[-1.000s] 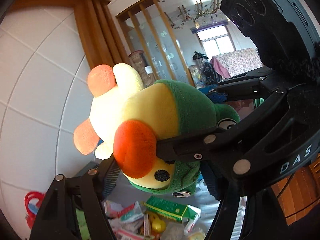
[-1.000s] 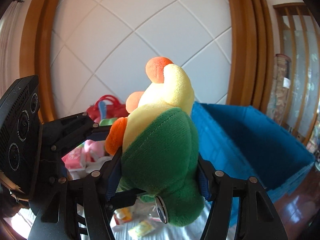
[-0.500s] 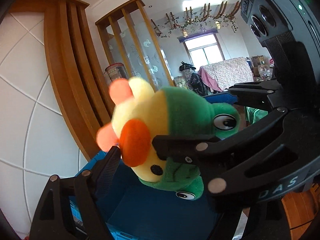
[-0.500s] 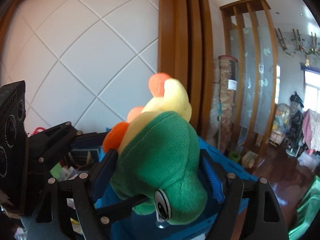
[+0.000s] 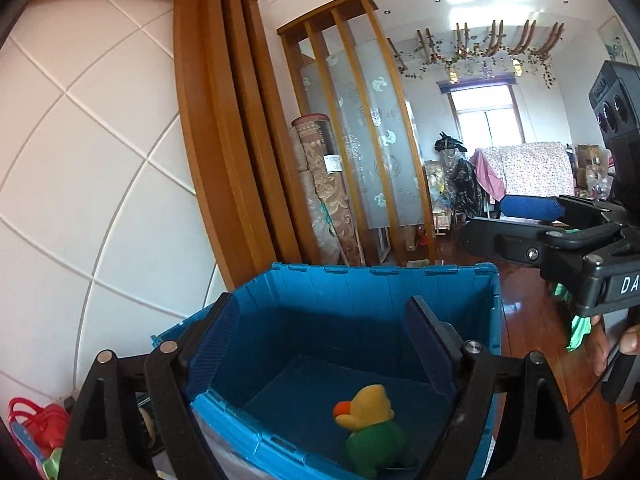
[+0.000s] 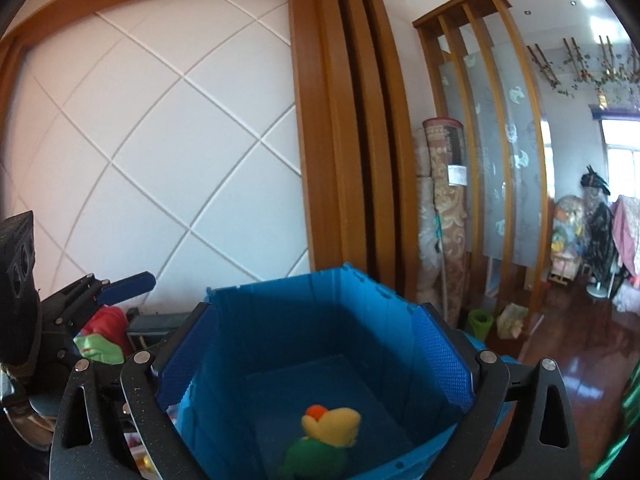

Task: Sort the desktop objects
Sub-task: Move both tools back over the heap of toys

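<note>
A plush toy [image 5: 368, 416], yellow and green with an orange beak, lies on the floor of the blue plastic crate [image 5: 384, 270]. My left gripper [image 5: 320, 344] hovers over the crate's near rim, its jaws opening with nothing between them. My right gripper [image 5: 516, 222] shows at the right of the left wrist view, higher and apart. In the right wrist view the plush toy [image 6: 324, 436] lies below my right gripper [image 6: 316, 354], whose jaws are opening wide and hold nothing. The crate [image 6: 280, 282] fills the lower middle there.
A red bag [image 5: 36, 428] and loose packets lie left of the crate by the white tiled wall. Wooden pillars and a rolled carpet [image 5: 320, 184] stand behind it. Polished wood floor spreads to the right. A person's hand [image 5: 628, 344] grips the right tool.
Both grippers carried the plush toy rightwards over the crate and spread their jaws. The toy has dropped out of them and now lies on the crate floor.
</note>
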